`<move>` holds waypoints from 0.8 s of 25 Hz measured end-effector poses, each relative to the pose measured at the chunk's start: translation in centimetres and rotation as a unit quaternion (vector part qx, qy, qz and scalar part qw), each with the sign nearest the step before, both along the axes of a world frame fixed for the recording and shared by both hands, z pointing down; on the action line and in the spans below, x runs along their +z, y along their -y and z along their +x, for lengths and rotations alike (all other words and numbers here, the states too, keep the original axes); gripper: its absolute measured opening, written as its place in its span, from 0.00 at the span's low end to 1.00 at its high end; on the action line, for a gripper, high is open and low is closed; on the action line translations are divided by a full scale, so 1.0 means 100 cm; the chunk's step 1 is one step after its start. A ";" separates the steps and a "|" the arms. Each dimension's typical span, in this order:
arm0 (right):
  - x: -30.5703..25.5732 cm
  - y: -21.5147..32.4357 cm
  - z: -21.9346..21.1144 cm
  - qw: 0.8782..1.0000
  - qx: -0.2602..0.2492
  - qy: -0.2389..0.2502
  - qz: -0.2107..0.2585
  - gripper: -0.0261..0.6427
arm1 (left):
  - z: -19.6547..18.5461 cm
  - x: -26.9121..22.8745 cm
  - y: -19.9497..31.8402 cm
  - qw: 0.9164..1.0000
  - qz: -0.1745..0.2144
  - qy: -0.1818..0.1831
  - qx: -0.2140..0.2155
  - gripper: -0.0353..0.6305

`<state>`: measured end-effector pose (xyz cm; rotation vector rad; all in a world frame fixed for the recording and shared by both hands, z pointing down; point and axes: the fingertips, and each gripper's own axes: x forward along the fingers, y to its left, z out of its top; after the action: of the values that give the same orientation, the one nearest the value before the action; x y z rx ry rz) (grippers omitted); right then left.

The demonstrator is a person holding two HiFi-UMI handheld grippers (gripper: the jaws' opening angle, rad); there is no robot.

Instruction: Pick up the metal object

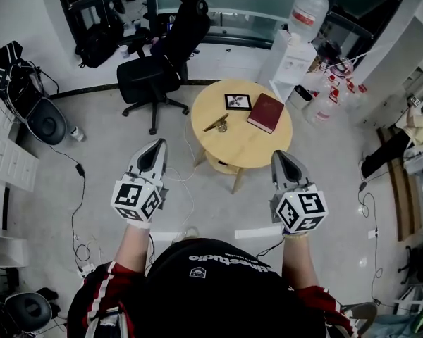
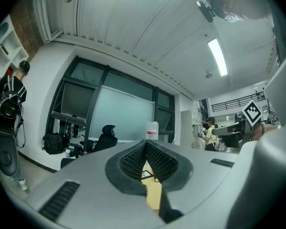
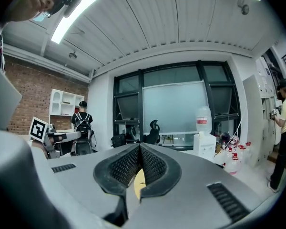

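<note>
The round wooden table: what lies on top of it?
On the table lie a red book, a square black-and-white marker card and a small metal object. Anything beneath the book is covered and cannot be seen.

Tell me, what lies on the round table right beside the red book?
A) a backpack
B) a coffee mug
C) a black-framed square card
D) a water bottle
C: the head view shows a black-framed square card lying just left of the red book on the round table.

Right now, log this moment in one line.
left gripper: jaws shut, empty | right gripper: jaws shut, empty | metal object: on table
</note>
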<state>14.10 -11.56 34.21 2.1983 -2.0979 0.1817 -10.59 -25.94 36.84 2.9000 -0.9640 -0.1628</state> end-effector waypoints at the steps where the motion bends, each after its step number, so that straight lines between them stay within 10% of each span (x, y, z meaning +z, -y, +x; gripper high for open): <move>1: 0.000 0.008 -0.003 1.000 -0.003 -0.003 -0.002 0.08 | -0.002 0.002 0.007 1.000 -0.003 0.000 -0.003 0.08; 20: 0.019 0.094 0.010 0.996 -0.088 -0.013 -0.015 0.08 | 0.011 0.014 0.059 0.998 -0.012 -0.009 -0.053 0.08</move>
<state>15.12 -20.92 36.06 1.9753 -2.2453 0.1680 -9.47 -31.88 38.27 2.8224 -1.1092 -0.1842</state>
